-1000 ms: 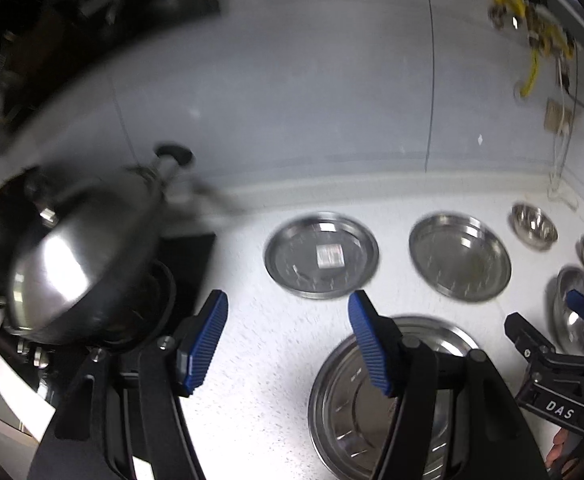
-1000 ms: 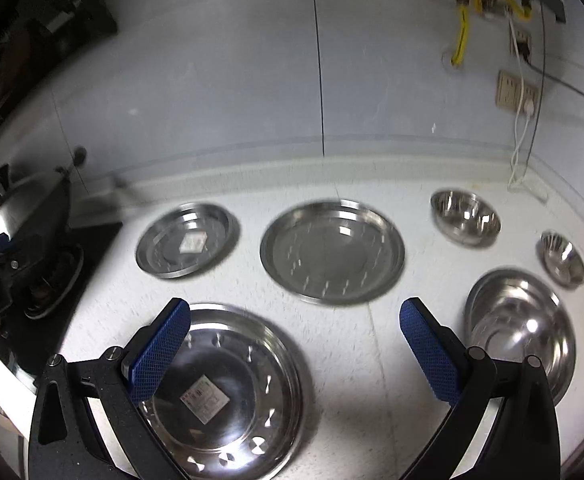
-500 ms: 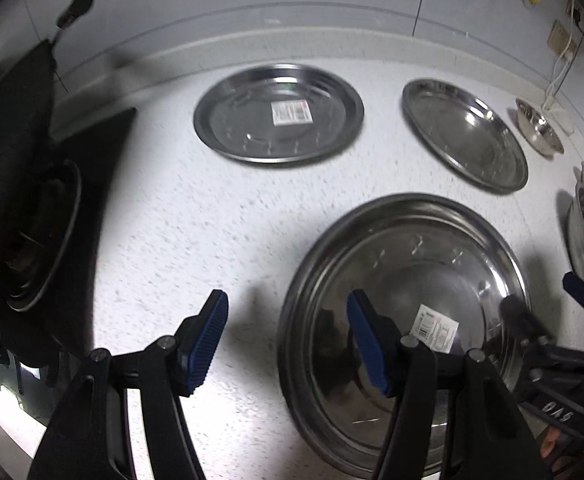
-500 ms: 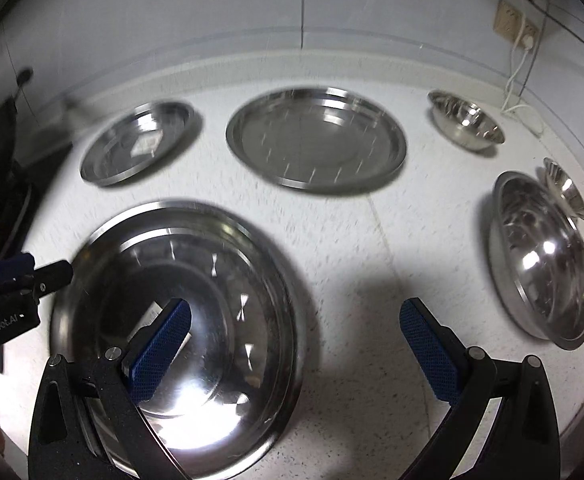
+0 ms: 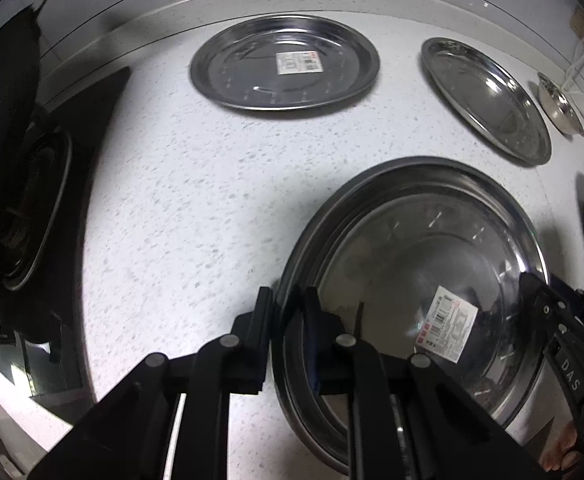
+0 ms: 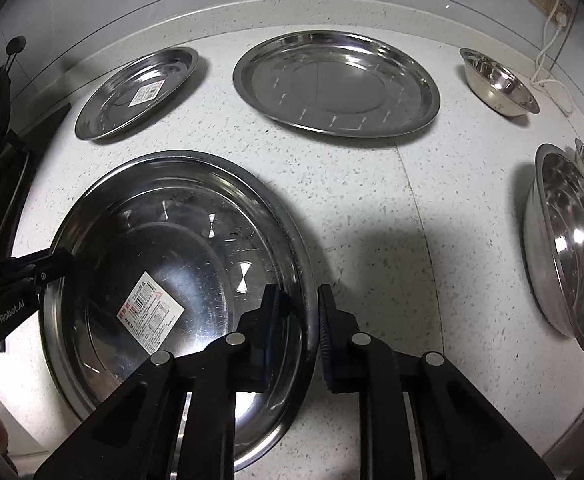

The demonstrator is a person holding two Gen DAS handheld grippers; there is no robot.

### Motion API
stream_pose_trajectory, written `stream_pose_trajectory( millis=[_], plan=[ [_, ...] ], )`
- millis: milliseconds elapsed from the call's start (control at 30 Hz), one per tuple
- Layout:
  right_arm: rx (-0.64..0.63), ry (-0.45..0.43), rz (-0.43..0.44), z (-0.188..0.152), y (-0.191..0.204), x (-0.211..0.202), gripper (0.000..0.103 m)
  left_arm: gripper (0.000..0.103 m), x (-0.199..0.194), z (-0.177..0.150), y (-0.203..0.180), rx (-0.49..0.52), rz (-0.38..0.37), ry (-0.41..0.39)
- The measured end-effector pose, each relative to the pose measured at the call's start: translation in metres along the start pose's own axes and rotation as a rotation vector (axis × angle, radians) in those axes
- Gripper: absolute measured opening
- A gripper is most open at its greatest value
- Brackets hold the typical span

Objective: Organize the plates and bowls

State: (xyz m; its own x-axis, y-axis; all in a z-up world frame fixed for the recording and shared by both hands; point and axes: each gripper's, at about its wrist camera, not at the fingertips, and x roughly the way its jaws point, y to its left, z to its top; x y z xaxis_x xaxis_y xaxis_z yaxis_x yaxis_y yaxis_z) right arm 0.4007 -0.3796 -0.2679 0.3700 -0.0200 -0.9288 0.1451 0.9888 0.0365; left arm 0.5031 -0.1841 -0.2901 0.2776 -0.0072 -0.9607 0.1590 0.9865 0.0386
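The white speckled counter [image 6: 372,216] carries all the steel dishes. The biggest one is the big plate [image 6: 164,248], which lies flat near the front edge of the counter, toward the stove side. It is round, so it has no long way and no short way. It sits right between the two hands, and each hand has one side of it.

The left gripper [image 5: 286,300] is at the plate's left rim. Its jaws have just been closing, and now they pinch that rim, one jaw outside on the counter side and one jaw inside the plate. The right gripper [image 6: 298,300] is at the plate's right rim. Its jaws have also just been closing, and they pinch the rim the same way. Both point steeply down. So the plate lies inward from each pair of jaws, and the two grips face each other across it. The next move is likely a straight lift, and both hands should go up together or the plate will tip.

Behind it, near the back edge, lie the wide plate [image 6: 336,84] and the smaller plate [image 6: 136,92]. At the right edge sits the large bowl [image 6: 568,240], and near the back right corner the small bowl [image 6: 498,82].
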Motion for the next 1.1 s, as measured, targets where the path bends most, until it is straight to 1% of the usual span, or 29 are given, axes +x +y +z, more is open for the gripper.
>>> stream_pose_trajectory(
  millis=[133, 267, 400, 500, 567, 733, 833, 900, 967, 1033, 1067, 1100],
  plan=[
    [-0.066, -0.013, 0.013, 0.004, 0.019, -0.016, 0.015, 0.014, -0.024, -0.006, 0.022, -0.039, 0.034, -0.028],
    [-0.162, -0.028, 0.069, 0.012, 0.055, -0.034, 0.015, 0.014, -0.046, -0.018, 0.061, -0.119, 0.075, -0.040],
    [-0.246, -0.018, 0.128, 0.014, 0.090, -0.035, 0.014, 0.014, -0.050, -0.033, 0.095, -0.170, 0.121, -0.040],
    [-0.294, 0.006, 0.148, 0.010, 0.111, -0.026, 0.014, 0.014, -0.040, -0.041, 0.111, -0.214, 0.132, -0.018],
    [-0.321, 0.030, 0.155, 0.006, 0.122, -0.017, 0.014, 0.014, -0.032, -0.046, 0.116, -0.226, 0.133, -0.006],
    [-0.345, 0.069, 0.153, 0.000, 0.130, -0.001, 0.014, 0.014, -0.010, -0.055, 0.116, -0.220, 0.143, 0.017],
    [-0.352, 0.072, 0.161, -0.001, 0.130, 0.005, 0.012, 0.015, -0.010, -0.052, 0.108, -0.189, 0.183, -0.014],
    [-0.361, 0.069, 0.164, -0.002, 0.128, 0.005, 0.012, 0.015, -0.011, -0.050, 0.110, -0.197, 0.190, -0.038],
    [-0.356, 0.077, 0.184, -0.001, 0.129, 0.007, 0.014, 0.015, -0.015, -0.048, 0.114, -0.219, 0.179, -0.037],
    [-0.342, 0.081, 0.205, 0.000, 0.122, 0.003, 0.044, 0.016, -0.025, -0.045, 0.114, -0.229, 0.162, -0.047],
    [-0.329, 0.068, 0.205, 0.002, 0.116, -0.001, 0.075, 0.016, -0.037, -0.040, 0.112, -0.222, 0.143, -0.069],
    [-0.317, 0.049, 0.214, 0.006, 0.110, -0.007, 0.082, 0.016, -0.045, -0.037, 0.109, -0.213, 0.134, -0.091]
  ],
)
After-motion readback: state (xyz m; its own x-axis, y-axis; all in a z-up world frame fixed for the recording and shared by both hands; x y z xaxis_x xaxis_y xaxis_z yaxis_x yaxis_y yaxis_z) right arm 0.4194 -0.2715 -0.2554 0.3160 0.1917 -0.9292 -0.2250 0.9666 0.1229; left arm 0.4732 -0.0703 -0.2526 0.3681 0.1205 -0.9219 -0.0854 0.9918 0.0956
